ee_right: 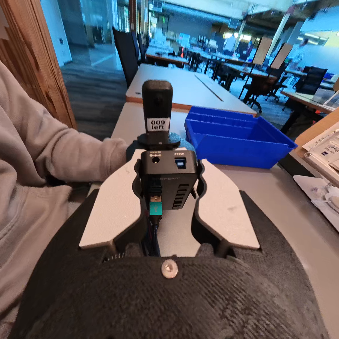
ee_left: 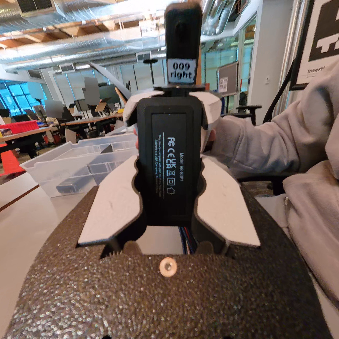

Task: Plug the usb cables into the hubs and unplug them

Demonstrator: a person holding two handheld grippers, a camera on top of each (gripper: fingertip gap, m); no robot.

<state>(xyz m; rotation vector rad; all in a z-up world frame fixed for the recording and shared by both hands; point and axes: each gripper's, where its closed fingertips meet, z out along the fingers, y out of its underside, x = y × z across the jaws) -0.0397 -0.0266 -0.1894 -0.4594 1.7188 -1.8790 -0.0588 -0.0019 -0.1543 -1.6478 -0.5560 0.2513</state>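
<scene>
A black USB hub (ee_left: 168, 165) is held in the air between both grippers, which face each other. My left gripper (ee_left: 168, 161) is shut on the hub's sides, with the hub's labelled underside toward its camera. My right gripper (ee_right: 168, 165) is shut on the same hub (ee_right: 170, 183), seen from its port side. It also shows in the left wrist view (ee_left: 170, 110), at the hub's far end. A green USB plug (ee_right: 156, 208) sits in a port on the hub, and its dark braided cable (ee_right: 156, 236) hangs down. More coloured cables (ee_left: 185, 236) show under the hub.
Stacked clear plastic bins (ee_left: 73, 165) stand on the white table (ee_left: 27, 229) to the left. A blue bin (ee_right: 238, 146) stands to the right, with paper packets (ee_right: 322, 152) beside it. A person's grey sleeves (ee_left: 256, 143) (ee_right: 55, 156) reach in behind each gripper.
</scene>
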